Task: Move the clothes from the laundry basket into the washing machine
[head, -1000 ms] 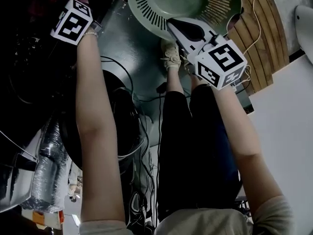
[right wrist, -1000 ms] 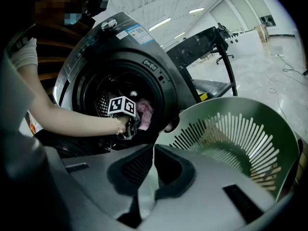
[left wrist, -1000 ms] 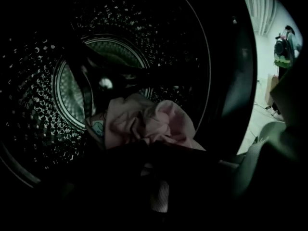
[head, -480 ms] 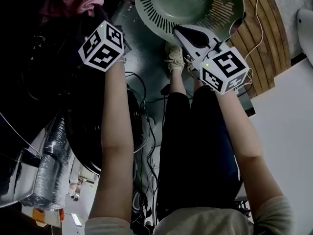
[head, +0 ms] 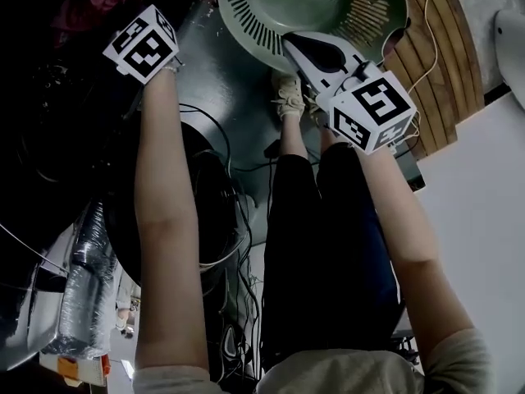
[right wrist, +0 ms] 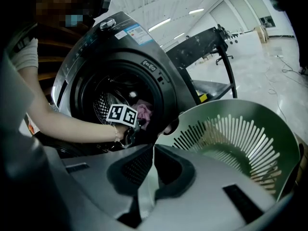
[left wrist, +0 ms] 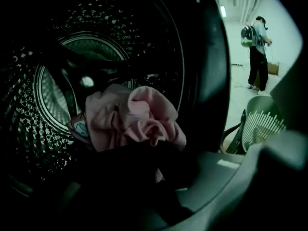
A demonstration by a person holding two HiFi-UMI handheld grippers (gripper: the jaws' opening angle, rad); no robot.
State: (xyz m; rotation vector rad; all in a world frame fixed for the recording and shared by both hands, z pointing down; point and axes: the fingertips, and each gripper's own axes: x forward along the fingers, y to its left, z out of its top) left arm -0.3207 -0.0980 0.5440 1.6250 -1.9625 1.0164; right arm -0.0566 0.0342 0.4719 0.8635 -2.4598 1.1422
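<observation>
The front-loading washing machine (right wrist: 120,37) stands open, and my left gripper (right wrist: 134,128) reaches into its drum (left wrist: 53,95). A crumpled pink garment (left wrist: 137,121) lies just beyond the jaws, on top of a dark garment (left wrist: 130,167). The left jaws have just been closing. They are lost in shadow and dark cloth, so I cannot tell whether anything is between them. In the head view only the left gripper's marker cube (head: 141,41) shows. My right gripper (right wrist: 153,150) is shut and empty, over the near rim of the green laundry basket (right wrist: 250,143), whose inside looks bare.
The round washer door (head: 205,212) hangs open beside my left forearm. Cables (head: 246,220) trail over the floor by my legs and shoes (head: 287,93). A ribbed metallic hose (head: 82,277) lies at the left. A black frame (right wrist: 207,47) stands behind the basket, and a person (left wrist: 257,52) stands far off.
The left gripper drew back out of the drum, then pushed in again toward the pink garment. The right gripper and the basket have stayed put.
</observation>
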